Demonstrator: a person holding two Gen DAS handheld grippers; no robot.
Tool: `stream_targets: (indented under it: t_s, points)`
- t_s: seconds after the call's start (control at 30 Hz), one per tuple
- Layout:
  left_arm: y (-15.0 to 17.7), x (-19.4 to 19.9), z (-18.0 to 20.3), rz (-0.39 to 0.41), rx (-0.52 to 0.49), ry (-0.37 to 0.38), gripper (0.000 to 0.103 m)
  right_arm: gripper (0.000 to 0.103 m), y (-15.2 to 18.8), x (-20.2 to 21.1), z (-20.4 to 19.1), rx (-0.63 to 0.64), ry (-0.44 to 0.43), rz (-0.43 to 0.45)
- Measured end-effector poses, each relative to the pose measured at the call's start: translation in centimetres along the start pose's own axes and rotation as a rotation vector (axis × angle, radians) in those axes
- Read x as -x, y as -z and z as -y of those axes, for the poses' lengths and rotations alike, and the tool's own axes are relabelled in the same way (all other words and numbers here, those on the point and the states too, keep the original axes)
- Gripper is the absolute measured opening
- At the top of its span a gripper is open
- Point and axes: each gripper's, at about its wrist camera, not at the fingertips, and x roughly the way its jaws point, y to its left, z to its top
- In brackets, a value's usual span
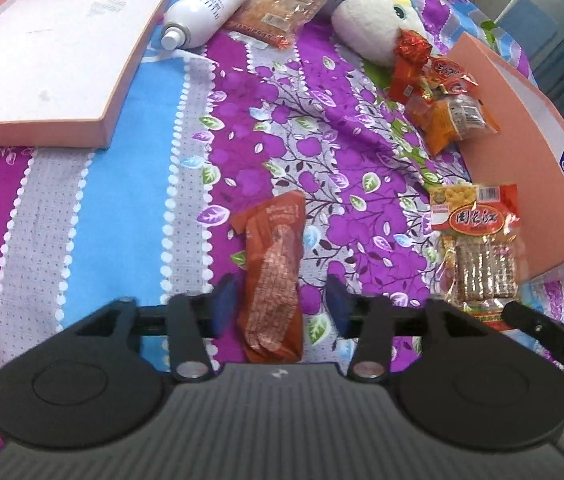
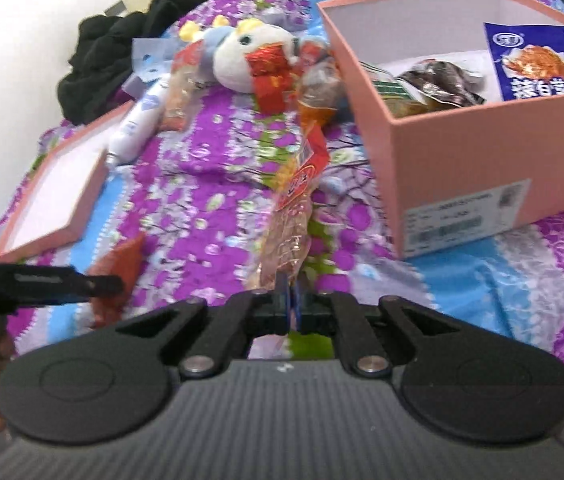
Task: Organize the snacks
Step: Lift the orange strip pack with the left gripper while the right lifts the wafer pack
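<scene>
Left tool stands open astride the orange packet mid-bed, not gripping; right tool is pinched on the clear packet's end near the box, a thin hold judged liable to slip.

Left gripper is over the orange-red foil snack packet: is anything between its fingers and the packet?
Nothing visible. The left gripper straddles the orange-red foil snack packet lying flat on the purple floral bedsheet, jaws apart with bare sheet on both sides. The clear cracker pack lies well aside.
</scene>
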Motion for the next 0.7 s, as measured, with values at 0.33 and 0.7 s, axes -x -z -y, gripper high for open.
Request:
stream_targets:
  t_s: [0.33,0.7]
  points:
    - [-0.2,0.8,0.8,0.041,-0.037,-0.021,0.067,0.081,0.7,1.9,-2.3,0.173,0.070,0.125]
    - [-0.8,-0.8,0.4,0.023,-0.063,-0.034,0.062,0.081,0.4,-4.1,-3.9,0.233,0.169,0.040]
